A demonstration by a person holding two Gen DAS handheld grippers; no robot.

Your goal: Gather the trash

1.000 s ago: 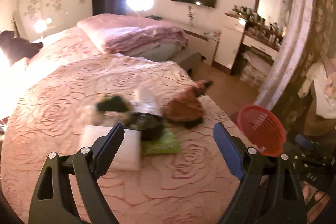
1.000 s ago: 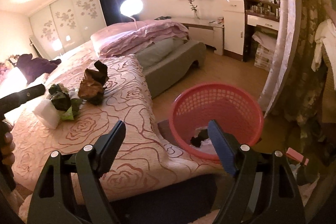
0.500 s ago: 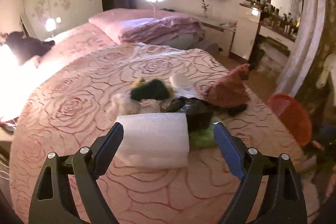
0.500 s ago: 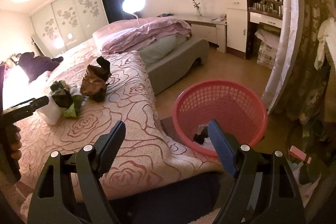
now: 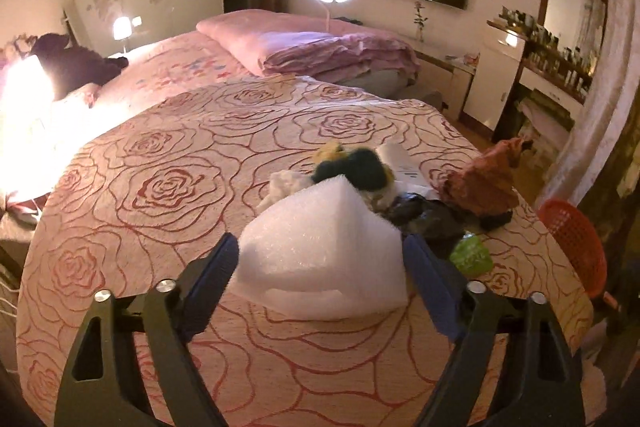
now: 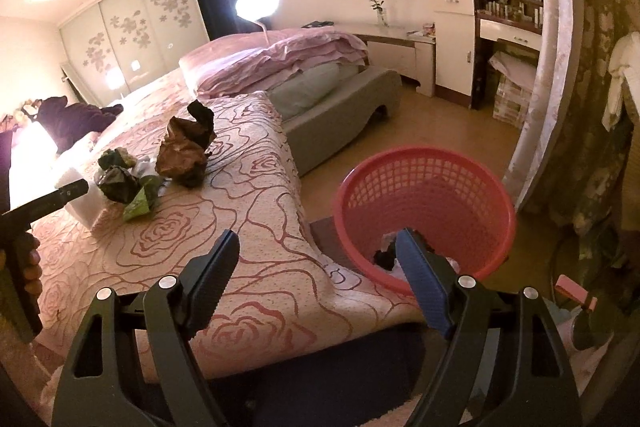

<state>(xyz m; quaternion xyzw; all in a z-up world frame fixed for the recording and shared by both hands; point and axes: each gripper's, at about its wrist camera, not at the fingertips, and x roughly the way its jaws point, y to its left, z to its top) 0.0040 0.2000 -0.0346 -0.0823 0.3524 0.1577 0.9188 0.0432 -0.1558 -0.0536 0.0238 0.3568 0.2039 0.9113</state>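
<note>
A white foam block point(image 5: 316, 223) lies on the rose-patterned bedspread point(image 5: 168, 187), right between the fingers of my left gripper point(image 5: 318, 251). Its jaws are closing, with the pads at the block's two sides, and I cannot tell whether they press on it. Behind the block sit a black bag point(image 5: 428, 219), a green wrapper point(image 5: 470, 257), a dark green wad point(image 5: 356, 167) and crumpled brown paper point(image 5: 480, 187). My right gripper point(image 6: 316, 239) hangs open and empty over the bed's corner, beside the red basket point(image 6: 432, 183), which holds some scraps.
Folded pink bedding point(image 5: 320, 47) lies at the far side of the bed. A grey bench point(image 6: 340, 115) and wooden floor point(image 6: 440, 123) are beyond the basket. A curtain point(image 6: 552, 27) hangs on the right. A hand point(image 6: 28, 263) holds the left gripper's handle.
My left gripper has moved forward and down onto the trash pile, and the foam block now fills the gap between its fingers. The right gripper has stayed put.
</note>
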